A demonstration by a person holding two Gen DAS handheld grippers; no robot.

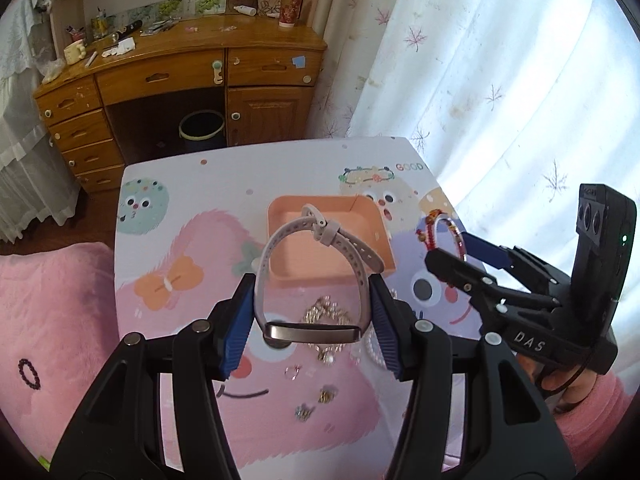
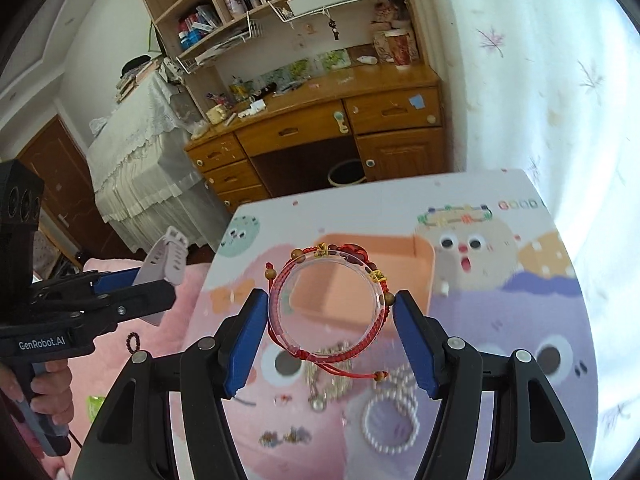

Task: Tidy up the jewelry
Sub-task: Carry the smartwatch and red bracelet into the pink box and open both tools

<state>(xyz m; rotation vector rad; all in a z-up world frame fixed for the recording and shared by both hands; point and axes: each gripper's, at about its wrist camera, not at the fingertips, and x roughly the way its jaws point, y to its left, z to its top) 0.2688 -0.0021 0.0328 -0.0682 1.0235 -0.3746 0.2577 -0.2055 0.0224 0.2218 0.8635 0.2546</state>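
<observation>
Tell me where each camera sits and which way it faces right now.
Left wrist: on the left hand-held gripper, facing forward and down at its watch above the tray; right hand-held gripper at right.
Right wrist: on the right hand-held gripper, facing its bracelet above the tray; left hand-held gripper at left.
Shared: tray, desk.

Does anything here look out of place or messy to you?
One thing: a small dark bead ring lies on the pink cushion, off the table where the other jewelry sits. The box looks empty; the left gripper holds a watch, the right gripper a red bracelet.
</observation>
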